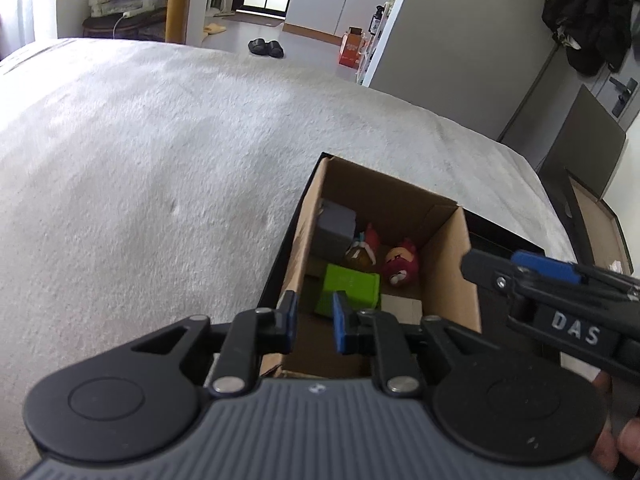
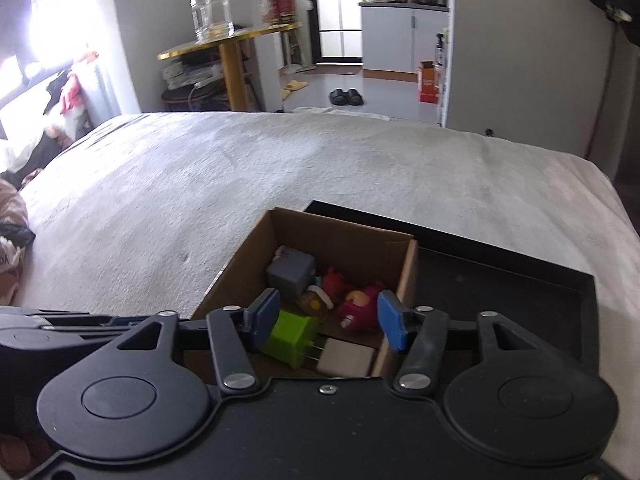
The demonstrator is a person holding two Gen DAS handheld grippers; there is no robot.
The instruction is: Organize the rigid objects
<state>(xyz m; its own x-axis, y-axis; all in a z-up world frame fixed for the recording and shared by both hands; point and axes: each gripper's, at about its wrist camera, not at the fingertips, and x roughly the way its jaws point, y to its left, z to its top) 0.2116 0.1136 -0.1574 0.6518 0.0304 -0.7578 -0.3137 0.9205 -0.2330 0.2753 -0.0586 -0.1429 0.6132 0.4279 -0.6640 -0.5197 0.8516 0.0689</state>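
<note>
An open cardboard box (image 1: 448, 264) (image 2: 256, 252) lies on a grey bed cover. In it are a grey cube (image 1: 336, 226) (image 2: 290, 274), a green charger block (image 1: 352, 286) (image 2: 290, 334), a white adapter (image 1: 402, 308) (image 2: 346, 358), a red figure (image 1: 400, 266) (image 2: 356, 306) and a small yellow-brown figure (image 1: 360, 256) (image 2: 314, 300). My left gripper (image 1: 314, 322) hangs over the box's near end, jaws a little apart, holding nothing. My right gripper (image 2: 328, 322) is open and empty above the box; it also shows in the left wrist view (image 1: 520, 268).
A black box lid (image 2: 500, 280) lies right of the cardboard box. The grey bed cover (image 1: 160, 160) spreads to the left and beyond. Past the bed are a yellow table (image 2: 228, 40), black slippers (image 2: 346, 97) and an orange carton (image 2: 427, 80) on the floor.
</note>
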